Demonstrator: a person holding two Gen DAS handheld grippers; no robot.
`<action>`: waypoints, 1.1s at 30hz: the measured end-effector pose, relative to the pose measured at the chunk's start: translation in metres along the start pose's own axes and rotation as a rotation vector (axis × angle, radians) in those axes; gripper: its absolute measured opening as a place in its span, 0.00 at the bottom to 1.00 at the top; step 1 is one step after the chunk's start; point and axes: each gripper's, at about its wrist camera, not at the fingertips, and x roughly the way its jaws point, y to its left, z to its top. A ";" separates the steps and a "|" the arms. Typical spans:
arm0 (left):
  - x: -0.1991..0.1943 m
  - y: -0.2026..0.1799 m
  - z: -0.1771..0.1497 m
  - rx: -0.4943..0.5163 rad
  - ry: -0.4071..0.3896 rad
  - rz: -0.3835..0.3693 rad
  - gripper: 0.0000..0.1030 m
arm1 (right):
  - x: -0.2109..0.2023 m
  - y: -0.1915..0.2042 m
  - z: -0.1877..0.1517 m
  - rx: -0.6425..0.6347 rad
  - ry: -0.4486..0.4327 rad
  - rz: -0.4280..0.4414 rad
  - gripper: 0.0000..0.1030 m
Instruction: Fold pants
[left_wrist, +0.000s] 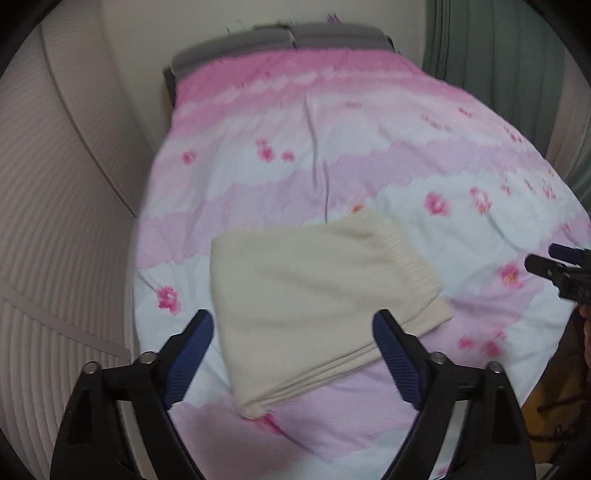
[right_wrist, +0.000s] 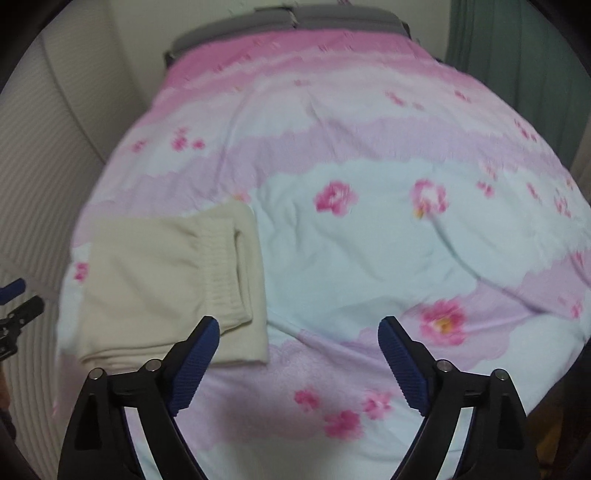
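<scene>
The bed (left_wrist: 332, 155) fills nearly everything ahead of both my grippers, covered by a quilt (right_wrist: 369, 258) banded in pink, lilac and pale blue with pink flowers. At its far end, well beyond my fingers, a grey headboard (left_wrist: 314, 37) stands against the wall. A green curtain (right_wrist: 517, 74) hangs past the far right corner, and a ribbed white wall panel (left_wrist: 55, 221) runs along the left side of my left gripper.

The pants (left_wrist: 314, 295), cream-coloured, lie folded into a compact stack on the quilt. From my left gripper (left_wrist: 291, 325) they sit straight ahead and below, showing between the two blue pads with their layered edge nearest me. From my right gripper (right_wrist: 299, 328) they lie ahead and off to the left, the ribbed band on top, just past my left fingertip.

My left gripper's jaws stand wide apart with nothing pressed between the pads. My right gripper's jaws are spread the same way, over bare quilt. In the left view, the tip of my right gripper pokes in at the right edge.
</scene>
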 end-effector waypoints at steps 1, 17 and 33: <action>-0.009 -0.010 0.001 -0.010 -0.015 0.009 0.90 | -0.016 -0.006 0.001 -0.014 -0.018 0.010 0.87; -0.165 -0.249 -0.010 -0.146 -0.193 0.073 0.97 | -0.191 -0.142 -0.022 -0.236 -0.191 0.152 0.90; -0.254 -0.359 -0.027 -0.131 -0.271 0.053 0.98 | -0.296 -0.262 -0.068 -0.217 -0.295 0.188 0.90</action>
